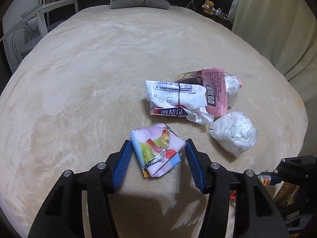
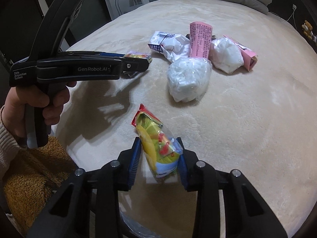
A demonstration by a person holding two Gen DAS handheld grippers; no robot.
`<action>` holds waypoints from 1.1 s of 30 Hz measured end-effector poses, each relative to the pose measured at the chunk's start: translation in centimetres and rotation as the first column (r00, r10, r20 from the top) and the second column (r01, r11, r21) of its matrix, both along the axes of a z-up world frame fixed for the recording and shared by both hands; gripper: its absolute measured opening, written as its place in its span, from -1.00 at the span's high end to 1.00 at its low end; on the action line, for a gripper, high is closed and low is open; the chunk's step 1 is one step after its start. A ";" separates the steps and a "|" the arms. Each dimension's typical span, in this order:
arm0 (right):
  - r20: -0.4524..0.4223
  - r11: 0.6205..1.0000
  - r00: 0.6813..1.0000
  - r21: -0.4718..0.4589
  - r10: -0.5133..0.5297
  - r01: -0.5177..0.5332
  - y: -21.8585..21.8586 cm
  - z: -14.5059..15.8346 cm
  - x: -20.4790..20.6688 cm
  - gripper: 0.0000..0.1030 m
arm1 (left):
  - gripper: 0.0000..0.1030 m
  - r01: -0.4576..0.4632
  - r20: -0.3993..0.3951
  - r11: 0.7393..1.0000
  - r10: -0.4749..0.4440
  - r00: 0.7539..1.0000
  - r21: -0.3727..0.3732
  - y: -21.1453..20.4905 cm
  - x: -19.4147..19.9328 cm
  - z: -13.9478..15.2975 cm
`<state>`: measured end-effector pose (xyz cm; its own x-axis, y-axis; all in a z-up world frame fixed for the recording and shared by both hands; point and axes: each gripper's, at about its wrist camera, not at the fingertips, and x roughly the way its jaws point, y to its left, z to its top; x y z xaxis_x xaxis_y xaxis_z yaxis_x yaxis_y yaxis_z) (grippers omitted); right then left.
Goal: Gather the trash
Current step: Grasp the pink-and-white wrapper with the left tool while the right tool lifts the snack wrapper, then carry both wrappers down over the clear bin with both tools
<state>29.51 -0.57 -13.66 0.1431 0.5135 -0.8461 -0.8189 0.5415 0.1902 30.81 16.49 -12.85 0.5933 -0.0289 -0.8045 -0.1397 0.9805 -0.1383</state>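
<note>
Crinkly foil-plastic everywhere. Left gripper (image 1: 157,154) straddles a folded pastel snack wrapper (image 1: 156,151) lying on the beige plush bed (image 1: 89,79); blue ribbed pads sit just beside its edges, jaws wide, no squeeze visible yet. Right gripper (image 2: 159,154) is clamped narrow on a yellow-green snack packet (image 2: 156,144), lifted off the bed near its front edge. Step in hand, by my read: mid-collection, one piece secured, second being approached.

Next move likely calls for closing the left jaws on the wrapper; it's thin, slick and flat, so it may slide or buckle. No bin clearly visible; a rounded shiny rim under the right gripper can't be identified.

Remaining pile farther back: white printed wipes pack (image 1: 174,95), pink label roll (image 1: 215,91), two clear bags stuffed with white tissue (image 1: 233,134), soft and lumpy, touching one another.
</note>
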 end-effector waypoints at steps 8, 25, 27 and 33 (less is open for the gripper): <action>0.005 0.999 1.000 0.047 -0.016 0.016 -0.7 1.3 0.3 0.47 | -0.03 0.003 0.008 1.000 -0.003 1.000 0.004 -0.2 -0.4 0.1; 0.050 0.990 0.994 0.110 -0.095 0.089 -4.5 6.1 -2.2 0.47 | -0.02 0.017 0.077 0.999 -0.020 0.997 0.030 -4.2 -5.5 4.8; 0.058 0.988 0.993 0.115 -0.107 0.100 -5.2 6.8 -2.7 0.47 | -0.02 0.021 0.089 0.999 -0.024 0.996 0.029 -4.9 -6.5 5.7; 0.083 0.981 0.986 0.139 -0.146 0.133 -7.7 8.8 -4.9 0.47 | -0.02 0.040 0.127 0.999 -0.042 0.991 0.024 -7.8 -10.0 8.3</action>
